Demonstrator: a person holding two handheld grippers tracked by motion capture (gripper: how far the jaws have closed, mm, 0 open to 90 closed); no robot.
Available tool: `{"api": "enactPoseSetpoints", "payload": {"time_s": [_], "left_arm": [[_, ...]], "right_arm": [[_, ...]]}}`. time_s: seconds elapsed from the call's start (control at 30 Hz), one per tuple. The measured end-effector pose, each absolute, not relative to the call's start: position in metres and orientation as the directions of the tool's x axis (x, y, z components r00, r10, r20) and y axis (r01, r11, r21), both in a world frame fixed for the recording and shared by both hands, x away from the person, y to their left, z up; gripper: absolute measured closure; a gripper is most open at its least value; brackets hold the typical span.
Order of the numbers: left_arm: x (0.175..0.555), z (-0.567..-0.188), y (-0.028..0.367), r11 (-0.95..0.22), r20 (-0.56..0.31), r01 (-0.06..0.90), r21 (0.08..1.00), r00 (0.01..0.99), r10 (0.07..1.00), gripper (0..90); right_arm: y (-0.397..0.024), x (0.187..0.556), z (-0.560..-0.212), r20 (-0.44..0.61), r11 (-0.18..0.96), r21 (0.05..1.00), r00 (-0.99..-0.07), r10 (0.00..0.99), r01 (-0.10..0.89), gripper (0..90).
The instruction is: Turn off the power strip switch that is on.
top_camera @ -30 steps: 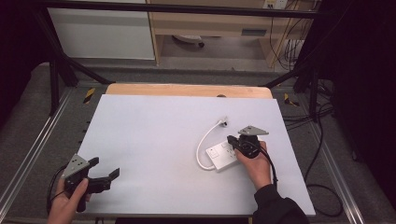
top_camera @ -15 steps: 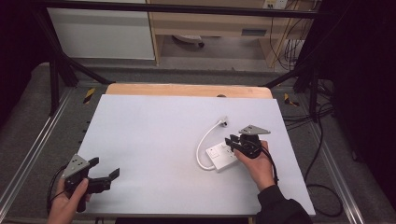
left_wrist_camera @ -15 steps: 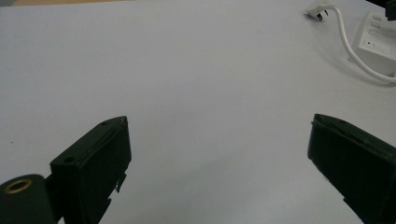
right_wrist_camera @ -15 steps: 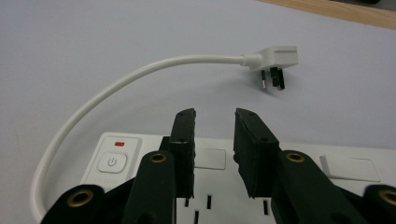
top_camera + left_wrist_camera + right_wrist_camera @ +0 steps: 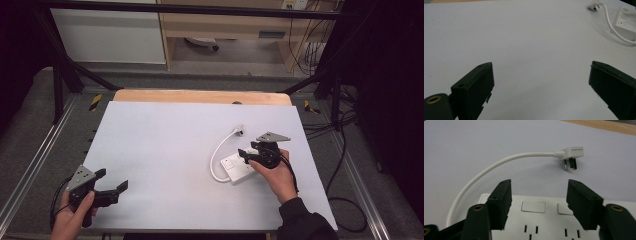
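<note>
Two grippers on your table (image 5: pixel 165 130). Power strip (image 5: pixel 239 168) lies flat, right of centre in the high view, long axis running lower right to upper left; its cord (image 5: pixel 218 155) loops toward the plug (image 5: pixel 240 131), upper right. Your right gripper (image 5: pixel 539 202) hovers over the sockets, jaws just opening, nothing between. Left gripper (image 5: pixel 112 192), lower left, parked wide open.

— Where is the power strip (image 5: pixel 239 167) lying?
— On the table's (image 5: pixel 165 140) right half, its cable (image 5: pixel 218 155) curving left and back to the plug (image 5: pixel 240 131).
— And the left tool (image 5: pixel 111 192)?
— Sitting at the near-left corner.
</note>
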State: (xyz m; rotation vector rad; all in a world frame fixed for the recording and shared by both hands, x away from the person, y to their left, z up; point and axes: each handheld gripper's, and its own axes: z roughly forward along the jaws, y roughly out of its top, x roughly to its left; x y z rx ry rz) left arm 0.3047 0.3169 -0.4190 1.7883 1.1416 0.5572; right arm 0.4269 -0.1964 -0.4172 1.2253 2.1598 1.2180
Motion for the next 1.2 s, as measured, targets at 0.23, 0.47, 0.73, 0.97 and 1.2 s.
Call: {"api": "enactPoseSetpoints", "payload": {"time_s": [0.23, 0.47, 0.73, 0.97, 1.2], "left_arm": [[0.305, -0.419, 0.317, -0.154, -0.096, 0.465, 0.872, 0.470, 0.877, 5.8], [0.305, -0.419, 0.317, -0.157, -0.094, 0.466, 0.871, 0.470, 0.877, 5.8], [0.305, -0.420, 0.317, -0.156, -0.094, 0.466, 0.871, 0.470, 0.878, 5.8], [0.305, -0.420, 0.317, -0.156, -0.094, 0.466, 0.871, 0.470, 0.878, 5.8], [0.305, -0.420, 0.317, -0.154, -0.097, 0.465, 0.872, 0.471, 0.877, 5.8]], "right_arm": [[-0.198, 0.429, -0.410, 0.100, 0.226, 0.827, -0.531, 0.842, 0.515, 15.3], [-0.199, 0.430, -0.401, 0.088, 0.209, 0.849, -0.520, 0.850, 0.486, 3.8], [-0.206, 0.427, -0.388, 0.079, 0.183, 0.883, -0.520, 0.851, 0.432, 3.4], [-0.216, 0.423, -0.379, 0.080, 0.165, 0.896, -0.516, 0.853, 0.411, 3.7], [-0.226, 0.417, -0.375, 0.077, 0.160, 0.903, -0.517, 0.852, 0.398, 3.7]]}}
